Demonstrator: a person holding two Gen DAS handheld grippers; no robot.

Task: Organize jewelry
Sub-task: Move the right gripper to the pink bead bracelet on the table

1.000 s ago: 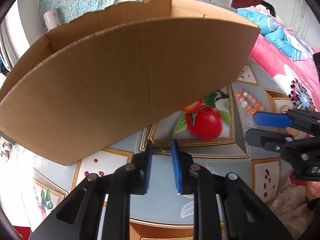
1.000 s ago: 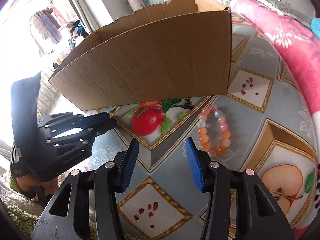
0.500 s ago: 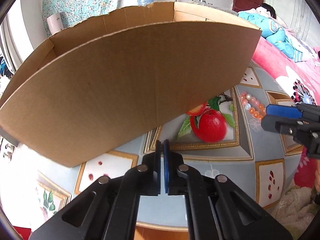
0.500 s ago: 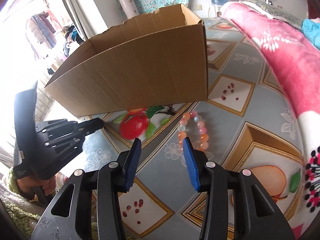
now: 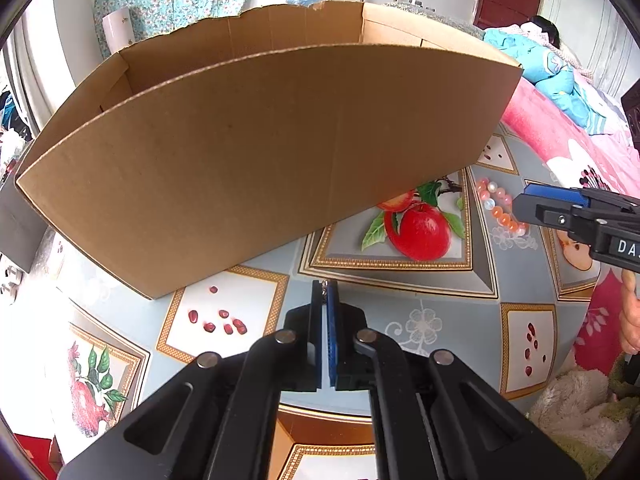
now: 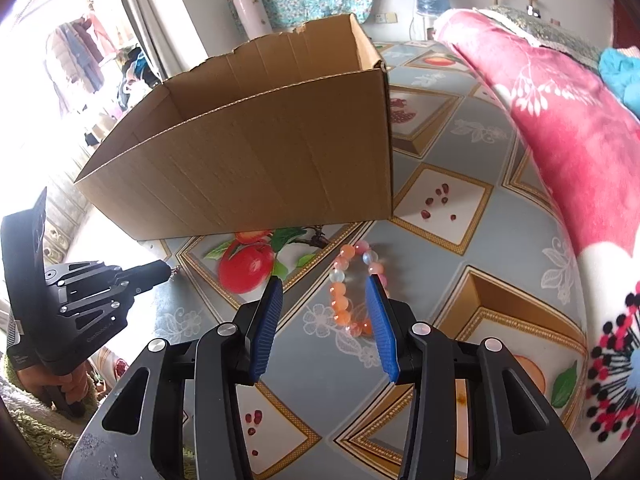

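— Cardboard, plain brown: that open box (image 5: 256,160) stands on the patterned tablecloth (image 5: 440,320), right ahead of both tools.

— And the left gripper (image 5: 325,292)?

— Its blue pads are pressed together. A tiny glint of metal, maybe a fine chain (image 5: 324,282), pokes out at the tips; from the other side a small bit (image 6: 175,270) dangles at its nose. I can't tell what it is exactly.

— The beads?

— An orange, pink and white bead bracelet (image 6: 352,284) lies flat on the cloth, just right of the printed red apple (image 6: 246,268), near the box's front corner.

— Is the right gripper (image 6: 326,290) on it?

— No. Its jaws stand apart, having just narrowed a little, poised above the bracelet. The pads aren't pressing on it.
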